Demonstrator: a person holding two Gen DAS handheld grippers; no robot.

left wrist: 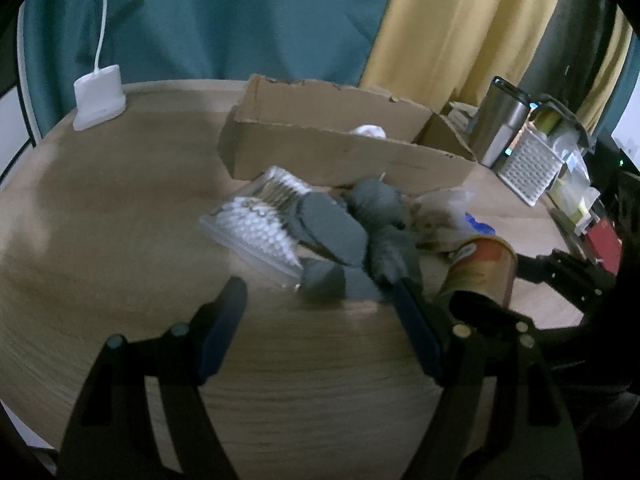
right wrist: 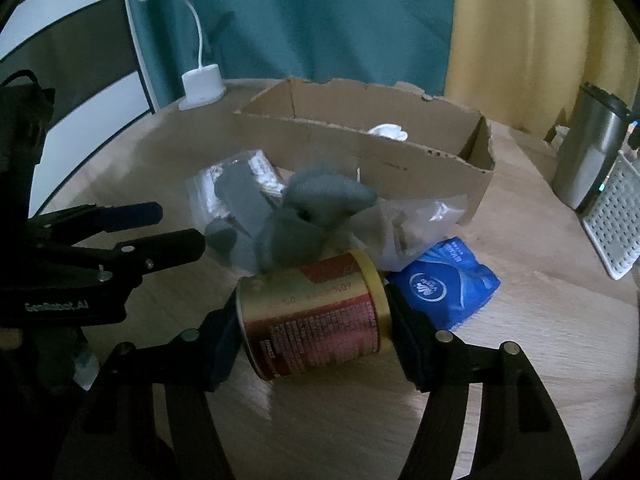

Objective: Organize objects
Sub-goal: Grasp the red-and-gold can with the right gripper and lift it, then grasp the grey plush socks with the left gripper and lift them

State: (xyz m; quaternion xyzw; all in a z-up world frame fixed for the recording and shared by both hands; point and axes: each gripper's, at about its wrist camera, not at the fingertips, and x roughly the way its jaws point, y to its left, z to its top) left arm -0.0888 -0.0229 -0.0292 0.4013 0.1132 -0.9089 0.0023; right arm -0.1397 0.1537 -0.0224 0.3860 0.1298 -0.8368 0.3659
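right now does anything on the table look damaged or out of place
The cardboard box has ragged, torn top edges and a ripped right corner. In front of it things lie in a loose heap: a grey plush toy sprawls over a cotton swab pack. The can is on its side, gripped end to end in the right claw.

One cardboard box [right wrist: 362,160] sits at centre frame, with one white item [right wrist: 389,131] showing inside it. One grey plush toy [right wrist: 304,216] lies below the box. One clear pack of cotton swabs [left wrist: 256,228] is at centre left. One red and gold can [right wrist: 314,314] is at lower centre. One blue tissue packet [right wrist: 444,288] is at lower right. One clear plastic bag [right wrist: 420,220] lies beside it. One steel tumbler [right wrist: 588,152] and one white perforated basket [right wrist: 612,220] stand at right. One white lamp [right wrist: 200,80] is at upper left. Two grippers are in view.
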